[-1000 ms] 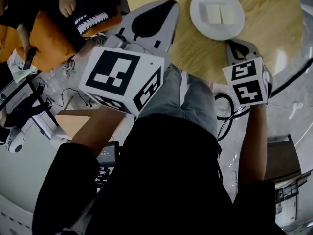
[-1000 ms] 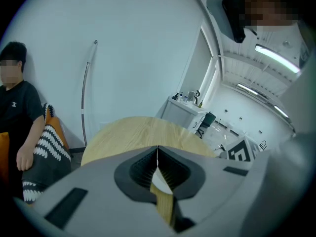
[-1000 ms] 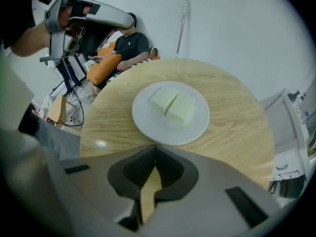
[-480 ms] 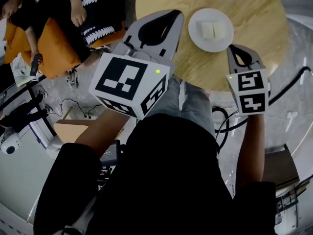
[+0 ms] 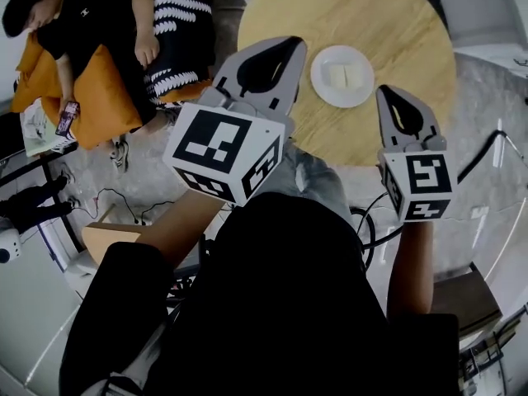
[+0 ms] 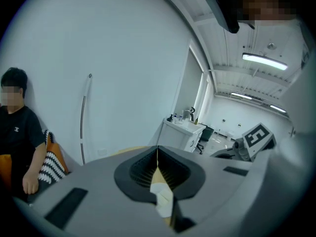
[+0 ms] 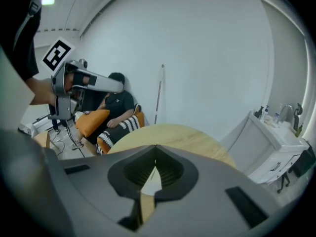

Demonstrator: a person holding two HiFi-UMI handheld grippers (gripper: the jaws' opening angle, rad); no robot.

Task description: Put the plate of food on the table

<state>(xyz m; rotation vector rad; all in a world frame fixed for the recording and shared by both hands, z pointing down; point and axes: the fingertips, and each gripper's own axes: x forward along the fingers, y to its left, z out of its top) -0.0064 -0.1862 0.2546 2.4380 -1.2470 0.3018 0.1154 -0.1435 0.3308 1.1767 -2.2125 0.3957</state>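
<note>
A white plate (image 5: 342, 76) with two pale pieces of food rests on the round wooden table (image 5: 412, 31), near its front edge. My left gripper (image 5: 292, 43) hovers just left of the plate, over the table's rim, its jaws shut with nothing in them. My right gripper (image 5: 387, 92) hangs just right of the plate and nearer to me, also shut and empty. In the left gripper view the jaws (image 6: 158, 150) meet in a line, and a sliver of the plate (image 6: 163, 199) shows below them. The right gripper (image 7: 155, 147) points across the table (image 7: 177, 135).
A person (image 5: 78, 23) sits on an orange seat left of the table, holding a phone. Cables (image 5: 124, 200) run over the floor at the left and under the table. A brown stool (image 5: 474, 279) stands at the lower right. A white counter (image 7: 274, 142) is against the far wall.
The head view has pulled back, so table and plate look smaller and lower in frame. Both grippers stay shut and have drawn back slightly from the plate.
</note>
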